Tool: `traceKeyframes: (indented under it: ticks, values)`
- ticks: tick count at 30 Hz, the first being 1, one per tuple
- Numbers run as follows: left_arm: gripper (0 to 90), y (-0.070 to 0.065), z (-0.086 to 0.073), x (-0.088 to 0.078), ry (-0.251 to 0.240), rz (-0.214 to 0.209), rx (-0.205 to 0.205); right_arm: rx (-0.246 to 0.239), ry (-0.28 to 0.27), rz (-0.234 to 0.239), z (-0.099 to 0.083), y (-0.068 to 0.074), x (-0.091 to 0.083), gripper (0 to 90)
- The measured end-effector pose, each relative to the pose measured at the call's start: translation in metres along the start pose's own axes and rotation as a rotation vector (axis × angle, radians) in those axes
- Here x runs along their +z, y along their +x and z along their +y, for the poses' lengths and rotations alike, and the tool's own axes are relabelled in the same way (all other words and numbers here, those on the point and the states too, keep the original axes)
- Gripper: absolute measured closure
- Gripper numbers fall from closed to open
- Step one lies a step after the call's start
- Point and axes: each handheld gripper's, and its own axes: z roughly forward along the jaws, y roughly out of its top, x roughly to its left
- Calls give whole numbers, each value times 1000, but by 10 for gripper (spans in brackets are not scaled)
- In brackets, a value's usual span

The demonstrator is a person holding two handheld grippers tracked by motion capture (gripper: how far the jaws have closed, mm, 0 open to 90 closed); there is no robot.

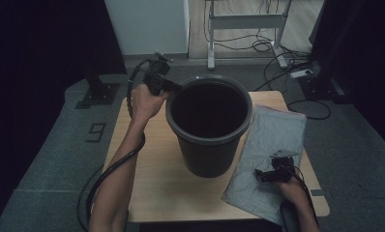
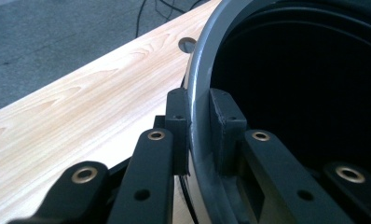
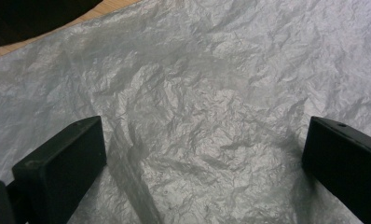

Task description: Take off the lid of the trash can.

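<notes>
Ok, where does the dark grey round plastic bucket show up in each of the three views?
High view: dark grey round plastic bucket stands mid-table, left gripper clamping its rim.
Left gripper view: its rim curves up the middle, pinched between the jaws.
Right gripper view: a dark patch in the top left corner may be it; I cannot tell.
Shared landmark: light wooden table.

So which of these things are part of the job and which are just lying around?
In the job:
bin, left gripper clamped on its rim
grey bag under the open right gripper

Lying around:
cables on the floor
desk frame behind
</notes>
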Motion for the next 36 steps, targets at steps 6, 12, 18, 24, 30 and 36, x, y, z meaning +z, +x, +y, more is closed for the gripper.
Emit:
traceKeyframes:
  ticks: [6, 12, 18, 24, 30, 36]
  values:
    - [795, 3, -1, -5, -3, -22, -22, 0, 0, 0, 0, 0, 0, 0]
    - [795, 10, -7, -11, 2, -22, -33, -1, 0, 0, 0, 0, 0, 0]
    - [794, 16, -12, -20, -11, -29, -49, 0, 0, 0, 0, 0, 0, 0]
    - [794, 22, -19, -27, -14, -31, -57, -1, 0, 0, 0, 0, 0, 0]
    - [794, 30, -28, -33, -10, -24, -67, -1, 0, 0, 0, 0, 0, 0]
    - [794, 40, -39, -39, -9, -17, -89, -1, -1, 0, 0, 0, 0, 0]
